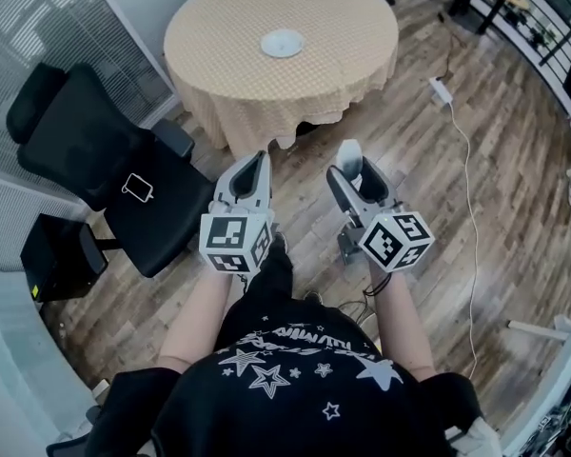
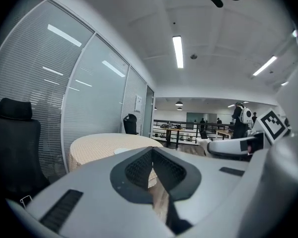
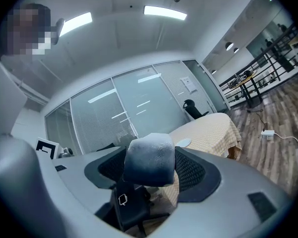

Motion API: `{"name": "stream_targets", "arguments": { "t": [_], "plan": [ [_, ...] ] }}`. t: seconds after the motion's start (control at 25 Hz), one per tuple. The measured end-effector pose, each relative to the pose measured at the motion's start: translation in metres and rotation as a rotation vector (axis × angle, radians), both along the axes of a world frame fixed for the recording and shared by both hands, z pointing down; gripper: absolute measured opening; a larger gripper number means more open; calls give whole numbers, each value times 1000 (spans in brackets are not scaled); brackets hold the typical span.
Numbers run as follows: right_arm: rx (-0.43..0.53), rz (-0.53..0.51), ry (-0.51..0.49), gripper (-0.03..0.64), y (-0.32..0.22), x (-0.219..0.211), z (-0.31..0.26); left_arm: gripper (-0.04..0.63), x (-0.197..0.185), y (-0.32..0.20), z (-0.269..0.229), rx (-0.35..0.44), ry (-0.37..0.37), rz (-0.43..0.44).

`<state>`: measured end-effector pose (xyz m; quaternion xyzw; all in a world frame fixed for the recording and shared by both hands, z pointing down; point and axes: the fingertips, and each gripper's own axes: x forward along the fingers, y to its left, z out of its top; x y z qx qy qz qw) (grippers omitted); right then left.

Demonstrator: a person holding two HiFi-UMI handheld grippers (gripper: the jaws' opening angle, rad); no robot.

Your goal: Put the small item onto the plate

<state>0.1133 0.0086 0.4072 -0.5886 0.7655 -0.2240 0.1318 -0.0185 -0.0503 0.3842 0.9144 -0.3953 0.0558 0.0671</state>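
A white plate lies in the middle of a round table with a beige cloth, well ahead of both grippers. My right gripper is shut on the small item, a pale grey-white soft block that fills the gap between the jaws in the right gripper view. There the plate shows just behind the item, on the table. My left gripper is held beside the right one, shut and with nothing in it. The plate appears faintly above its jaws.
A black office chair with a small white card on its seat stands left of me, next to the table. A power strip and a white cable lie on the wooden floor at the right. Glass walls with blinds run along the left.
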Motion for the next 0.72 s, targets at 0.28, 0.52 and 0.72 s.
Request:
{"name": "stream_targets", "arguments": {
  "t": [0.28, 0.52, 0.72],
  "plan": [
    [-7, 49, 17, 299, -81, 14, -7, 0, 22, -82, 4, -13, 31, 67],
    [-11, 81, 44, 299, -143, 10, -11, 0, 15, -146, 9, -26, 41, 95],
    [-33, 121, 25, 299, -181, 8, -4, 0, 3, -191, 19, -58, 49, 108]
  ]
}}
